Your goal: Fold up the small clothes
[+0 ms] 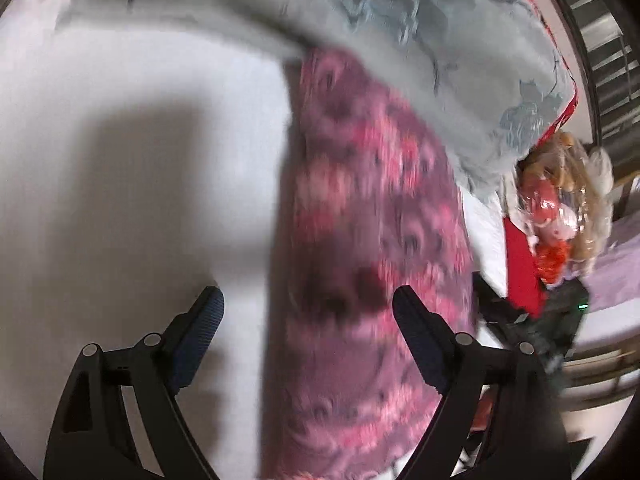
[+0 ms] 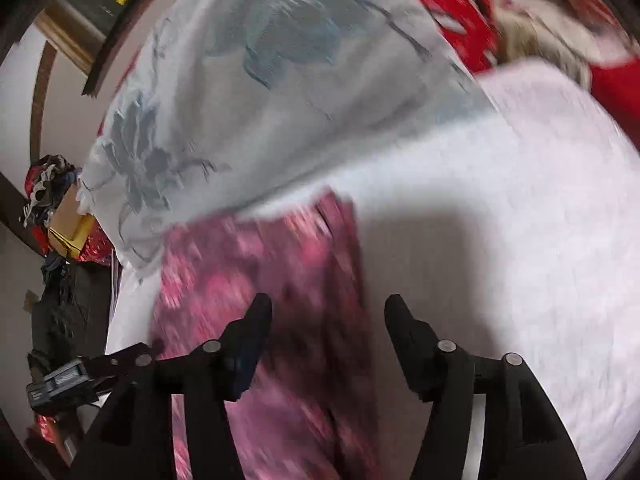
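Observation:
A pink and purple patterned garment (image 1: 372, 248) lies as a long strip on the white bed sheet (image 1: 140, 140); it also shows in the right wrist view (image 2: 272, 272). Its far end runs under a pale blue floral quilt (image 1: 400, 32), which also shows in the right wrist view (image 2: 248, 92). My left gripper (image 1: 308, 304) is open and empty, hovering over the garment's left edge. My right gripper (image 2: 328, 312) is open and empty, over the garment's right edge. Both views are motion-blurred.
A stuffed toy in a clear plastic bag (image 1: 560, 200) and a red cloth (image 1: 520, 264) lie at the bed's right side. A red patterned cloth (image 2: 456, 4) lies beyond the quilt. Boxes and clutter (image 2: 60, 216) sit on the floor at left.

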`<move>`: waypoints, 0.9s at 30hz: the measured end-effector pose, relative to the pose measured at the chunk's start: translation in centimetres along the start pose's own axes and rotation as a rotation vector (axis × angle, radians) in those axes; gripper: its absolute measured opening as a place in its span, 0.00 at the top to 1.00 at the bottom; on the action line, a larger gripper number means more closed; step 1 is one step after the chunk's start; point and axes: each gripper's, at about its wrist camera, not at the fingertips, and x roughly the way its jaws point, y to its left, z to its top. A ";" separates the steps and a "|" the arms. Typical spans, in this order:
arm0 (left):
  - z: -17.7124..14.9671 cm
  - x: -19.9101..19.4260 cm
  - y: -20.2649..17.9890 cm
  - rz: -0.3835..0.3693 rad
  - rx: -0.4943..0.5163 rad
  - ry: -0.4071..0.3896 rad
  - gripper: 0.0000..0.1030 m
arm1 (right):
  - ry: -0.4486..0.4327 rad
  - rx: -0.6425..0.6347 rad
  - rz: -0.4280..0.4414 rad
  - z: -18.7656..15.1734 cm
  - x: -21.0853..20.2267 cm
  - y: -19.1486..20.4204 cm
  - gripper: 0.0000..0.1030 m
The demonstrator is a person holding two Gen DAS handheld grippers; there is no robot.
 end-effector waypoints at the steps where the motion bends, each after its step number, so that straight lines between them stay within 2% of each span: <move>1: -0.4 0.0 -0.7 0.038 0.031 -0.023 0.16 | -0.014 -0.035 -0.021 -0.7 0.0 0.3 0.46; 2: -0.9 0.0 -1.6 0.080 0.079 -0.035 0.16 | -0.039 -0.076 -0.045 -0.9 -0.4 0.6 0.72; 3: -1.2 -0.2 -2.4 0.118 0.117 -0.039 0.23 | -0.032 -0.103 -0.036 -0.9 -0.6 1.3 0.92; 4: -1.3 -0.2 -2.8 0.135 0.140 -0.034 0.32 | -0.052 -0.114 -0.072 -0.8 -1.2 1.7 0.93; 6: -1.0 -0.8 -2.8 0.111 0.122 -0.010 0.39 | -0.053 -0.126 -0.096 -0.5 -1.8 2.1 0.93; 9: -0.6 -2.6 -1.8 0.050 0.081 -0.048 0.39 | -0.060 -0.079 -0.033 -0.5 -3.7 0.8 0.83; 10: -0.5 -2.7 -1.5 0.039 0.072 -0.049 0.38 | -0.056 -0.057 -0.016 -0.6 -3.8 0.4 0.67; 11: -0.5 -2.5 -1.0 0.007 0.052 -0.037 0.38 | -0.055 -0.036 -0.004 -0.7 -4.0 -0.2 0.43; 13: -0.4 -1.3 -0.3 -0.061 0.010 0.013 0.38 | -0.052 -0.012 0.031 -1.1 -3.0 -0.7 0.37; 15: 0.2 0.7 -0.7 -0.134 -0.017 0.076 0.37 | -0.003 0.006 0.100 -1.6 -1.2 -0.7 0.37; 16: 0.2 1.8 -0.9 -0.155 -0.026 0.108 0.32 | 0.044 0.012 0.146 -1.9 0.1 -0.7 0.37; 17: 0.1 2.5 -1.0 -0.167 -0.032 0.128 0.31 | 0.036 0.001 0.151 -1.7 0.5 -0.3 0.36; 18: 0.0 2.7 -1.0 -0.171 -0.033 0.124 0.29 | 0.015 -0.014 0.169 -1.7 0.6 0.1 0.36; 20: 0.2 2.7 -1.2 -0.192 -0.045 0.100 0.28 | 0.057 0.034 0.259 -1.4 1.7 0.3 0.36; 21: 0.3 2.7 -1.1 -0.206 -0.062 0.096 0.30 | 0.052 0.044 0.250 -1.4 1.8 0.4 0.37; 22: 0.5 2.8 -0.9 -0.210 -0.081 0.094 0.44 | 0.048 0.039 0.233 -1.3 1.9 0.6 0.43; 23: 0.9 2.7 -0.8 -0.201 -0.082 0.095 0.53 | 0.046 0.032 0.212 -1.2 1.8 0.8 0.57; 24: 1.1 2.3 -0.4 -0.201 -0.075 0.098 0.66 | 0.036 0.017 0.178 -1.2 1.5 1.0 0.65; 25: 1.0 1.9 -0.4 -0.203 -0.067 0.093 0.71 | 0.022 0.002 0.172 -1.4 1.0 1.3 0.75; 27: 0.5 0.9 -0.6 -0.193 -0.044 0.076 0.73 | -0.010 -0.045 0.149 -1.6 -0.2 2.2 0.80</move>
